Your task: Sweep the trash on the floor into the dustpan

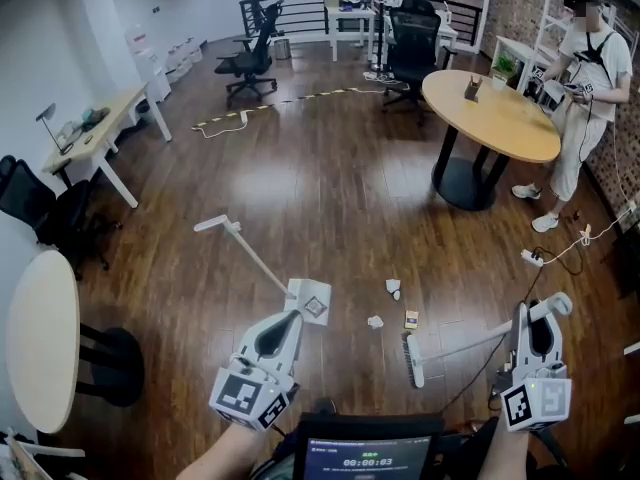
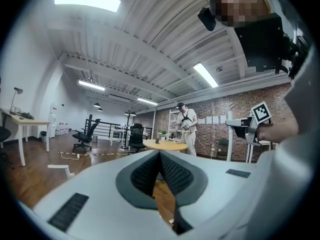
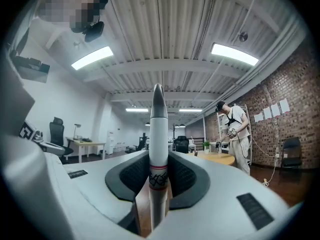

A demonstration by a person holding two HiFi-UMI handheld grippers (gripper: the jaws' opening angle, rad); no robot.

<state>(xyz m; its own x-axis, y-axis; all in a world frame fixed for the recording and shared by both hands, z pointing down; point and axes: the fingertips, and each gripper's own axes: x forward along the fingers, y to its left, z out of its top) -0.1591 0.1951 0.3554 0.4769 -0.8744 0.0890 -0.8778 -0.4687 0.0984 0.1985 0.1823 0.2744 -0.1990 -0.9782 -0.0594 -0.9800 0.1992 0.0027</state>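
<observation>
So the trash isn't in the pan: a crumpled white scrap (image 1: 393, 288), a second white scrap (image 1: 375, 321) and a small yellowish piece (image 1: 411, 319) all lie loose on the wood floor (image 1: 320, 188). They sit between the dustpan (image 1: 310, 304) on their left and the broom head (image 1: 412, 358) just below them. The dustpan is too small to tell if anything is inside. Its thin handle slants away to an L-shaped end (image 1: 217, 225), which also pokes out at the left of the left gripper view (image 2: 60, 168). The left gripper (image 1: 290, 320) has its tip right beside the pan in the head view, but I can't tell if they touch. In its own view the left gripper (image 2: 160, 156) has its jaws pressed together with nothing visible between them, just floor through the gap lower down. The right gripper (image 1: 533, 326) is well off to the right of the trash. In its own view the right gripper (image 3: 159, 159) has its jaws clamped on the white broom handle (image 3: 158, 134), which has a red band and some print I can't read. Farther out there's a round wooden table (image 1: 500, 118) with a person (image 1: 590, 78) standing beside it, and an office chair (image 1: 250, 63). A screen (image 1: 365, 456) is cut off at the bottom edge.
</observation>
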